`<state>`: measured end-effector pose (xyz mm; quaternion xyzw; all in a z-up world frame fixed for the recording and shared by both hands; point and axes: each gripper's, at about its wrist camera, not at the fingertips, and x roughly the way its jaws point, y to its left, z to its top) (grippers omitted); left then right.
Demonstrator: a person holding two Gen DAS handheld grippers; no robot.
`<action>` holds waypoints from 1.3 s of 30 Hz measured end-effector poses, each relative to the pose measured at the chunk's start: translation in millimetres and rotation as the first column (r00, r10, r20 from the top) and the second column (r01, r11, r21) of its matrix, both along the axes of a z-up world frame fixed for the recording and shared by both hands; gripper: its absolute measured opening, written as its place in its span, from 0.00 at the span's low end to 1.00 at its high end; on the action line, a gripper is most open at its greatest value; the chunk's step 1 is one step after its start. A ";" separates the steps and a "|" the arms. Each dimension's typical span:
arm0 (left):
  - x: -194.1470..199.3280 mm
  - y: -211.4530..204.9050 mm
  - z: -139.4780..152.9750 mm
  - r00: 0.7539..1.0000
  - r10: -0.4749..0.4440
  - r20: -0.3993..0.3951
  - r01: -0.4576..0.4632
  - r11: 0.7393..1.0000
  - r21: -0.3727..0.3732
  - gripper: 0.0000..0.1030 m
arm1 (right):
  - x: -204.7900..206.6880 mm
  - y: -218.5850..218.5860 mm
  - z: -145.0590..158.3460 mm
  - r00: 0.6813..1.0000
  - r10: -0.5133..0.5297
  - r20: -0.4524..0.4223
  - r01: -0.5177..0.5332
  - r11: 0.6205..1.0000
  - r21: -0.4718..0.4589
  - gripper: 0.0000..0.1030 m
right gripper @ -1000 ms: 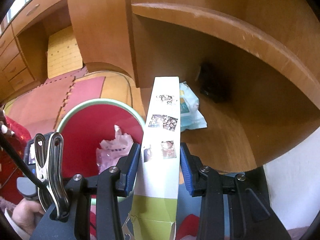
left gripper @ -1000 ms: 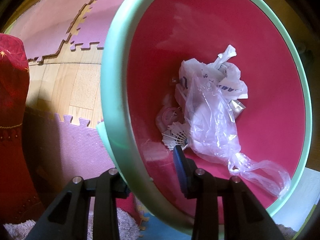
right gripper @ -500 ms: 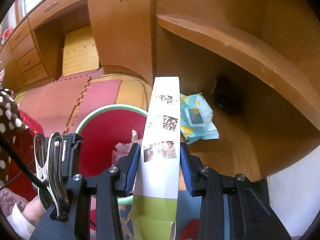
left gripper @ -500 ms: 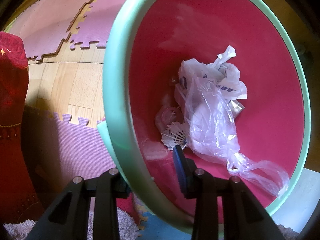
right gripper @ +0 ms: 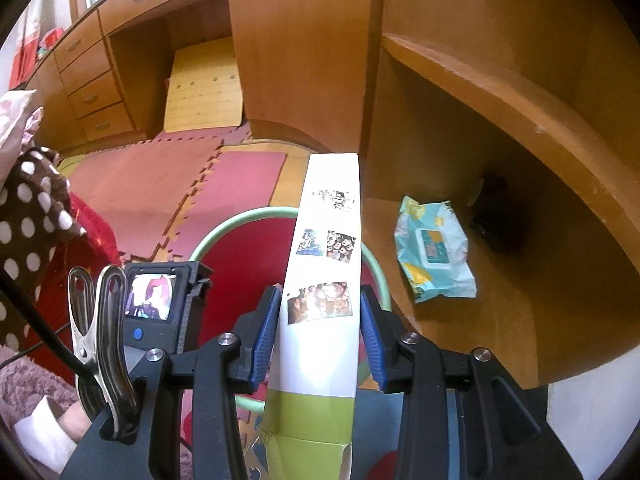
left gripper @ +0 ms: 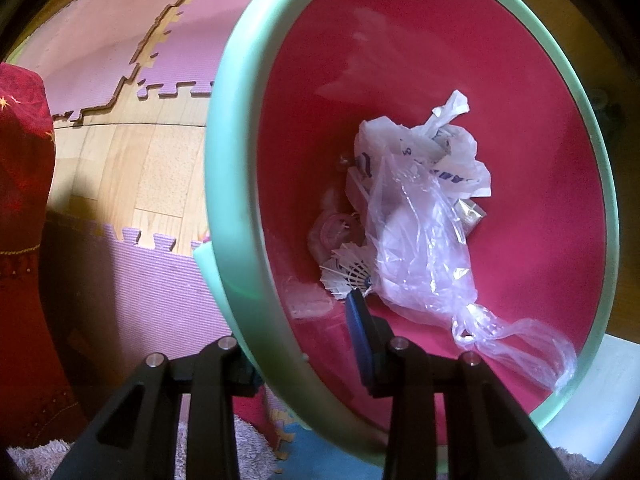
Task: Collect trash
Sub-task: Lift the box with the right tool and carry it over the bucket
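Now left gripper [left gripper: 304,354] jaws clamp bin rim [left gripper: 224,216]; right gripper [right gripper: 320,332] jaws seemingly grip carton [right gripper: 324,300].

The left gripper [left gripper: 304,344] points straight down, its jaws clamped on the bin rim [left gripper: 224,184], one finger inside, one outside. The right gripper [right gripper: 320,340] tilts downward, its blue pads [right gripper: 266,336] pressed against a flat carton [right gripper: 324,300]

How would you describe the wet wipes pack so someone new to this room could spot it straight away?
Look in the curved wooden shelf unit to the right of the green-rimmed bin. On its lowest board lies a soft, crinkled wet wipes pack, pale blue-green with yellow patches and a white flap. The only other thing there is a dark object farther back.
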<state>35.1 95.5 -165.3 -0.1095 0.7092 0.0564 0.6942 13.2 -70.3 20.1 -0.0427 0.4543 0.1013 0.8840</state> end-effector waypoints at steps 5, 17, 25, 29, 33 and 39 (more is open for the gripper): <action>0.0 1.0 0.6 1.000 0.000 0.001 0.000 1.000 -0.007 0.36 | 5.7 5.8 -8.3 0.999 0.035 -0.024 -0.035 0.999 0.006 0.39; -0.3 1.7 0.7 1.000 -0.001 0.001 0.001 1.000 -0.007 0.36 | 13.5 11.3 -28.9 0.995 0.069 -0.077 -0.068 0.997 0.022 0.39; -0.2 1.9 0.8 1.000 -0.001 0.001 0.001 1.000 -0.008 0.36 | 18.7 21.4 -45.8 0.986 0.097 -0.134 -0.095 0.995 0.023 0.39; -0.3 1.8 0.7 1.000 0.000 0.001 0.000 1.000 -0.008 0.36 | 23.5 26.9 -57.6 0.976 0.117 -0.186 -0.113 0.993 0.030 0.39; 0.2 2.1 0.9 1.000 -0.001 0.001 0.001 1.000 -0.010 0.36 | 31.8 31.0 -72.3 0.965 0.121 -0.233 -0.116 0.993 0.036 0.39; 0.3 1.7 0.7 1.000 -0.001 0.001 0.001 1.000 -0.010 0.35 | 43.5 38.8 -90.9 0.955 0.140 -0.260 -0.140 0.990 0.019 0.39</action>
